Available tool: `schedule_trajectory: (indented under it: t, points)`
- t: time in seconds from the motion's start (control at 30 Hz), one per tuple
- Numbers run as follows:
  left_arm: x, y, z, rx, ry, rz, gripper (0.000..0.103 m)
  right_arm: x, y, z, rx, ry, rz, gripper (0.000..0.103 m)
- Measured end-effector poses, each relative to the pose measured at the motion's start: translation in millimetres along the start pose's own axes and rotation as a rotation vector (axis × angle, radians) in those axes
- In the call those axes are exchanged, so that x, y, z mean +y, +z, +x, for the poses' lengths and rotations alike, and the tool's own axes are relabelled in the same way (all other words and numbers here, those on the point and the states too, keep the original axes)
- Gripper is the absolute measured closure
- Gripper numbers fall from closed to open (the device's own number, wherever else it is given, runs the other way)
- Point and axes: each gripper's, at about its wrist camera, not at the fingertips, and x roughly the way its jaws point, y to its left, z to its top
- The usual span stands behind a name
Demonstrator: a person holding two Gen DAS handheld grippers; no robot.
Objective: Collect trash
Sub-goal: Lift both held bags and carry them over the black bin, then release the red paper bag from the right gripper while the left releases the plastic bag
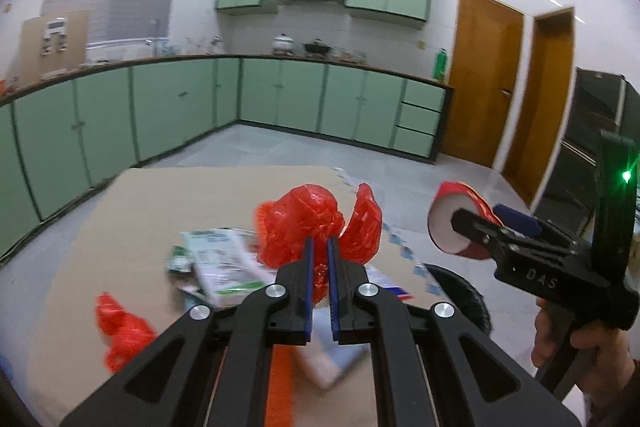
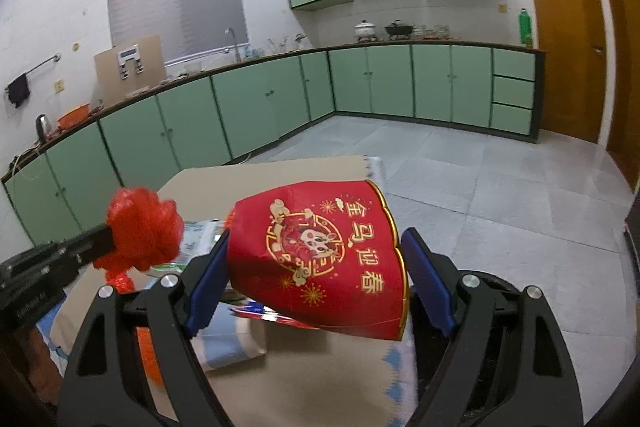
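Note:
My left gripper (image 1: 319, 247) is shut on a crumpled red plastic bag (image 1: 304, 223) and holds it above the cardboard-covered table (image 1: 120, 227). The bag also shows in the right wrist view (image 2: 140, 231). My right gripper (image 2: 316, 263) is shut on a squashed red paper cup (image 2: 320, 255) with gold print, held above the table's right side; it also shows in the left wrist view (image 1: 456, 227). More trash lies on the table: a white and green wrapper (image 1: 224, 263) and a smaller red plastic scrap (image 1: 120, 331).
A black round bin (image 1: 464, 299) sits below the table's right edge, under the right gripper. A white and blue packet (image 2: 232, 343) lies near the table's front. Green kitchen cabinets (image 1: 180, 107) line the far walls across a grey tiled floor. Brown doors (image 1: 484, 75) stand at right.

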Motion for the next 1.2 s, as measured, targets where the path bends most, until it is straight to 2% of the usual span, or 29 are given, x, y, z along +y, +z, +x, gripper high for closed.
schedule_trajectory:
  t: [0.17, 0.37, 0.53, 0.7, 1.1, 1.2]
  points:
    - [-35, -4, 27, 0.038, -0.078, 0.040, 0.097, -31, -2, -14, -0.005, -0.073, 0.017, 0.023]
    - [-79, -1, 69, 0.074, -0.183, 0.064, 0.097, -87, -12, -25, 0.011, -0.165, 0.068, 0.023]
    - [-121, 3, 110, 0.098, -0.257, 0.104, 0.097, -134, -28, -18, 0.047, -0.241, 0.109, 0.023]
    - [-157, -1, 150, 0.146, -0.320, 0.130, 0.097, -166, -44, 0, 0.080, -0.285, 0.137, 0.023]
    - [-183, -18, 214, 0.261, -0.329, 0.143, 0.096, -217, -72, 52, 0.163, -0.304, 0.176, 0.021]
    - [-185, -17, 220, 0.270, -0.333, 0.137, 0.089, -223, -75, 62, 0.174, -0.320, 0.176, 0.016]
